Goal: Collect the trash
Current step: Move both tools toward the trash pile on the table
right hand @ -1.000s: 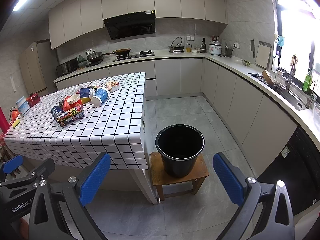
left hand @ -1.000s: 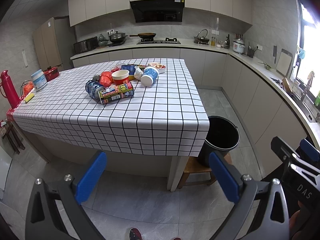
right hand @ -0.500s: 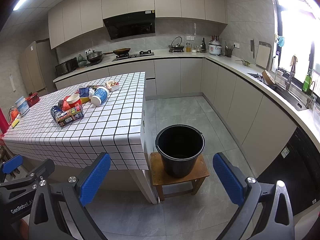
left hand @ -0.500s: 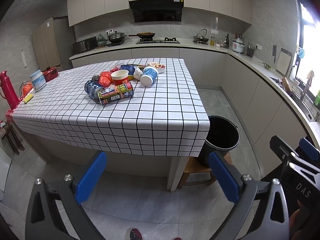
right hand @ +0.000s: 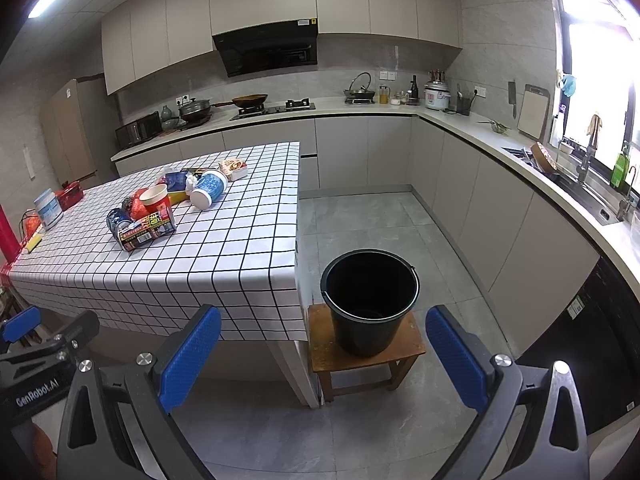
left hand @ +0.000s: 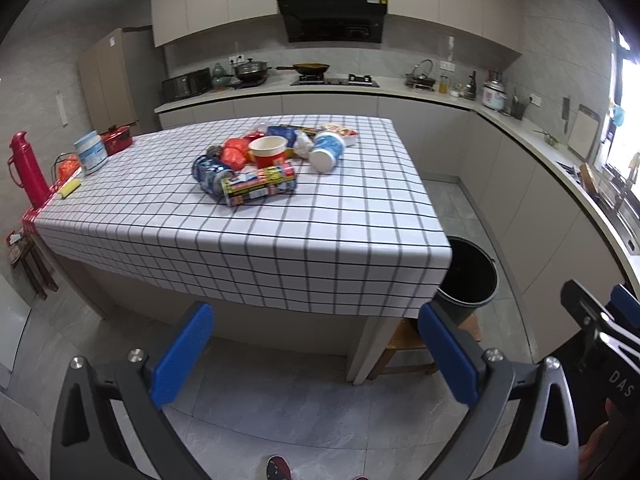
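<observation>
Through your left wrist camera, your left gripper (left hand: 316, 356) is spread wide with nothing between its blue pads (left hand: 182, 354). The checked table (left hand: 256, 236) lies ahead of it, and the trash pile (left hand: 268, 162) sits well beyond the fingertips, slightly left of the gripper's centre line: a long printed canister (left hand: 259, 185) lies on its side nearest you, a red cup (left hand: 268, 150) stands upright behind it, and a blue-and-white tub (left hand: 327, 151) is tipped over to the right. The black bucket (left hand: 470, 276) shows ahead and to the right, half hidden by the table corner.

Through your right wrist camera, your right gripper (right hand: 322, 360) is also wide open and empty. The bucket (right hand: 370, 300) stands almost straight ahead between the pads, on a small wooden stool (right hand: 362, 350) just beside the table. The trash pile (right hand: 168, 204) is far off to the front left, on the tabletop. Your left gripper (right hand: 24, 336) appears at the lower left edge.
</observation>
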Available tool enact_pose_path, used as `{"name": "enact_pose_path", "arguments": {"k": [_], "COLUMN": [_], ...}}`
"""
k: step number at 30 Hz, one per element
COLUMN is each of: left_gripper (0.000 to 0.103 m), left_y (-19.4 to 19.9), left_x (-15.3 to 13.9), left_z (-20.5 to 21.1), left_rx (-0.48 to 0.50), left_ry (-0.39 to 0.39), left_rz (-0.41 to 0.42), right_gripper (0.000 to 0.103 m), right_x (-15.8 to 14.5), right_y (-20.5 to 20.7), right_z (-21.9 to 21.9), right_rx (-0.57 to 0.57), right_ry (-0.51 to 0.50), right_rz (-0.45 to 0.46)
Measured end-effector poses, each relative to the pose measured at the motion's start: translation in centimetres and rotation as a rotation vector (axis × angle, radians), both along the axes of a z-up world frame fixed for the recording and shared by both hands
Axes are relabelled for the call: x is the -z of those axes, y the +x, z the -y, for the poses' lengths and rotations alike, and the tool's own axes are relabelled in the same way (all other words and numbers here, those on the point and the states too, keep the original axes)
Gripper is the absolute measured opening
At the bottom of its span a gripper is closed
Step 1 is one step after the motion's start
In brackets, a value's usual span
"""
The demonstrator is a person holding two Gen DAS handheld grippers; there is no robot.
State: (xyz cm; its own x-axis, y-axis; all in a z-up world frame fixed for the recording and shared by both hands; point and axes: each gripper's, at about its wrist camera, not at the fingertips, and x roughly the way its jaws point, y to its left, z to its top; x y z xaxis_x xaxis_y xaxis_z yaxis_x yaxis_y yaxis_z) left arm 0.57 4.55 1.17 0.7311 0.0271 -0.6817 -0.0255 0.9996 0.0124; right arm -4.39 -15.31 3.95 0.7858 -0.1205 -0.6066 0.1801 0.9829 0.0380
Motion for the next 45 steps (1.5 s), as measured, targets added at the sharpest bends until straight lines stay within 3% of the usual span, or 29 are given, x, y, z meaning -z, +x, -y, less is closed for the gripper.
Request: {"name": "enact_pose_path", "arguments": {"k": [16,32,45], "left_gripper": [0.103,0.103,0.103], "left_y": [3.7,9.0,13.8], "left_x": [1.0,1.9,3.2], "left_z": [-9.0,-16.1,-20.2], "left_rx": [-0.101,-0.055,-0.142], "left_ry": [-0.002,0.033,0.021], "left_rz": [-0.022,-0.055,-0.085], "right_gripper": [0.103,0.103,0.103], "right_x": [0.3,1.4,3.3], "right_y": [3.4,8.1,15.7], "right_z": [-6.6,-15.0,-20.4], "right_rx": [-0.022,0.019,-0.106], "right_ry": [-0.006,0.012,0.001], "right_rz": [-0.013,-0.022,-0.055]}}
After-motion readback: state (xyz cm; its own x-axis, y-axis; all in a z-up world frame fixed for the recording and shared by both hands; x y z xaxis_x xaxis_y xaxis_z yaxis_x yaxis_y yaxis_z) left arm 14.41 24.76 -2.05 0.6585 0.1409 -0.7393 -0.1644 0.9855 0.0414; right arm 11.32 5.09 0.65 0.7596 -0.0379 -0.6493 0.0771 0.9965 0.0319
